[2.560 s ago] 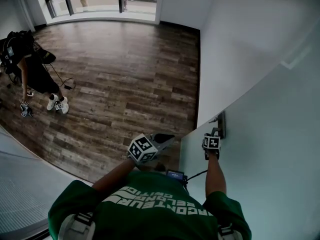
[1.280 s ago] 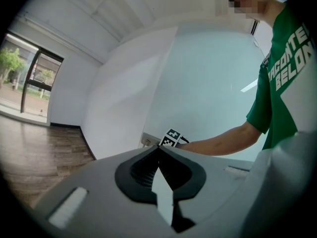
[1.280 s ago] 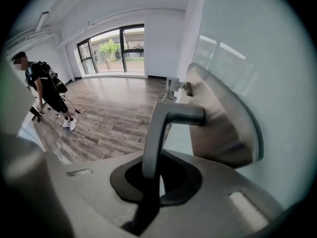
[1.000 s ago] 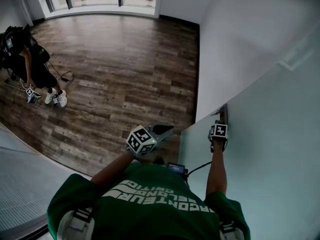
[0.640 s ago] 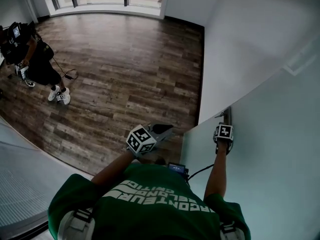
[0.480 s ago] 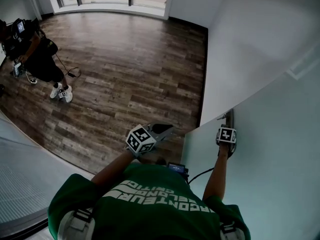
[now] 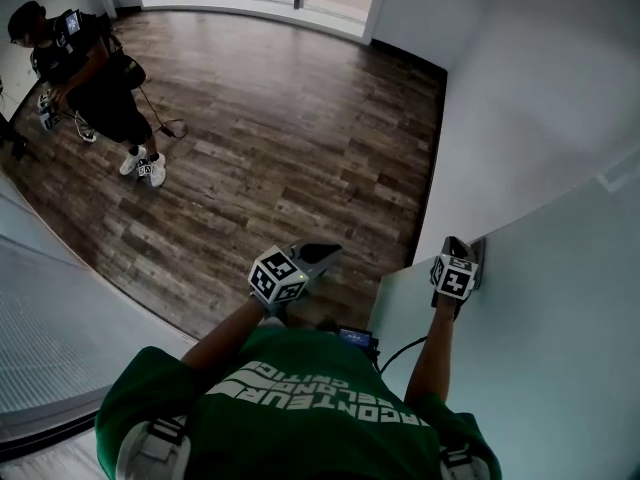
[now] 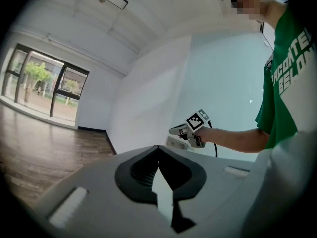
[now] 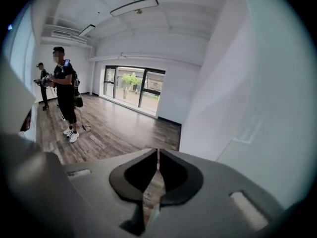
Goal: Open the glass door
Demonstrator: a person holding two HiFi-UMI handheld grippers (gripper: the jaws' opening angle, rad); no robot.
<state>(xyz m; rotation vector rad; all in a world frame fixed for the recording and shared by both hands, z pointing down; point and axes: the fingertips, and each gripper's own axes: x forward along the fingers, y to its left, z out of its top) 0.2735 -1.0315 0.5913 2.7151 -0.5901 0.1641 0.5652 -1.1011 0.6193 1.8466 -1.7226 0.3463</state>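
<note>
- Two grippers held nothing: the left gripper (image 7: 325, 250) had its jaws together; the right gripper (image 7: 456, 248), by the door's (image 7: 560, 358) edge, had just closed its jaws on air.
- Door stood at the right; I'd grip its edge squarely before pulling.
- Wood floor (image 7: 300, 118), white wall (image 7: 520, 118), another person (image 7: 90, 78) far off.

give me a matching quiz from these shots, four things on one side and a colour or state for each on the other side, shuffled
Things:
1. left hand-held gripper
2. glass door
3. floor
4. shirt of the person holding the grippers

Colour or state:
a. dark wood planks
b. green with white lettering
c. jaws together, nothing between them
d. pale and frosted

Pairs: 1-c, 2-d, 3-a, 4-b
</note>
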